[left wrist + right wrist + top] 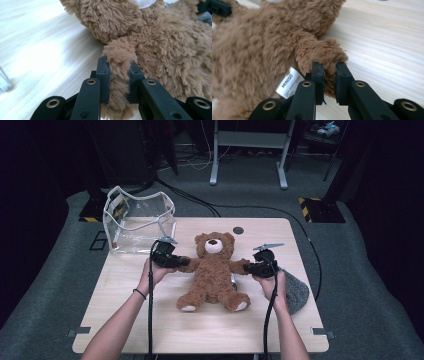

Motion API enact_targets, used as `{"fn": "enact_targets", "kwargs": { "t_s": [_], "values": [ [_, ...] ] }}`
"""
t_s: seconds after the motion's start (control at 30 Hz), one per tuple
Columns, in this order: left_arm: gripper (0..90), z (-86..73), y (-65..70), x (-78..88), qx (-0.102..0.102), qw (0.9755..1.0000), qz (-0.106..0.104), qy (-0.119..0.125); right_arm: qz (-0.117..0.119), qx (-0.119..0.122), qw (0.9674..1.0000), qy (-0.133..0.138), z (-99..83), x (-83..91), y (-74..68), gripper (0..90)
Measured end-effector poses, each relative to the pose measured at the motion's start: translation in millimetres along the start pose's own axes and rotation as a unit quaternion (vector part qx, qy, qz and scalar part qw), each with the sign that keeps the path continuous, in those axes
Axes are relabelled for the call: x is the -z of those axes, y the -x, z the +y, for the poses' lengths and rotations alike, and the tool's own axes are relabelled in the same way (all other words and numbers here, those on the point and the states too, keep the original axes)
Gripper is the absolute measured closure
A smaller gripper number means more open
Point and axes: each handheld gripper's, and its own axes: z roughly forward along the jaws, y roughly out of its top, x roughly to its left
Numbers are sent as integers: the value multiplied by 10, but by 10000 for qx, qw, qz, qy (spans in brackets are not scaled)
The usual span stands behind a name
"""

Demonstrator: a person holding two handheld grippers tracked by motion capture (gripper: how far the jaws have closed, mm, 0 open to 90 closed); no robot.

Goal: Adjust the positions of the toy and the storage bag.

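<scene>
Jaws are pinching fur on both sides: the left gripper [176, 261] is clamping narrowly on one arm of a brown, shaggy plush teddy bear [214, 271], and the right gripper [248, 268] is squeezing the opposite arm, the pile bulging between each pair of black pads. The bear is lying on its back at the middle of a pale wooden table [150, 320], head toward the far edge, arms spread left and right, feet pointing near. A white sewn-in label [289, 85] is hanging from its side just beside the right gripper. A clear plastic zip bag with white trim [137, 221] is standing open at the far left corner, and a grey felt hat [296, 291] is lying at the right edge.
</scene>
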Motion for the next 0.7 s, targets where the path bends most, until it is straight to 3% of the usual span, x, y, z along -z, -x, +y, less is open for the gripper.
{"fn": "enact_targets", "kwargs": {
  "t_s": [0.1, 0.2, 0.23, 0.33, 0.37, 0.4, 0.43, 0.53, 0.63, 0.7],
  "values": [
    [751, -36, -50, -70, 206, 9998, 6, -69, -44, 43, 10000, -51, -31, -96, -28, 798],
    [692, -41, -79, -72, 275, 9996, 43, -88, -83, 34, 10000, -11, -28, -133, -31, 766],
    [652, -41, -79, -67, 351, 9993, 64, -94, -91, -32, 10000, 4, -23, -136, -43, 726],
    [487, -23, -94, -44, 514, 9986, 130, -92, -153, 75, 9998, 42, -10, -121, -19, 628],
    [449, -23, -94, -44, 514, 9986, 130, -92, -153, 75, 9998, 42, -10, -121, -19, 628],
    [449, -15, -80, -30, 568, 9981, 245, -61, -232, 62, 9997, 68, -9, -112, -20, 584],
    [377, -10, -73, -27, 603, 9978, 274, -40, -188, 44, 9998, 97, -9, -94, -8, 496],
    [254, 46, -45, 8, 738, 9968, 305, -21, -373, -42, 9991, 209, -20, -28, -1, 291],
    [175, 131, 6, 72, 729, 9967, 356, 26, -483, -94, 9983, 318, -56, 76, 15, 167],
    [154, 199, 54, 107, 738, 9965, 377, 57, -597, -132, 9974, 385, -89, 151, 30, 141]
  ]
}}
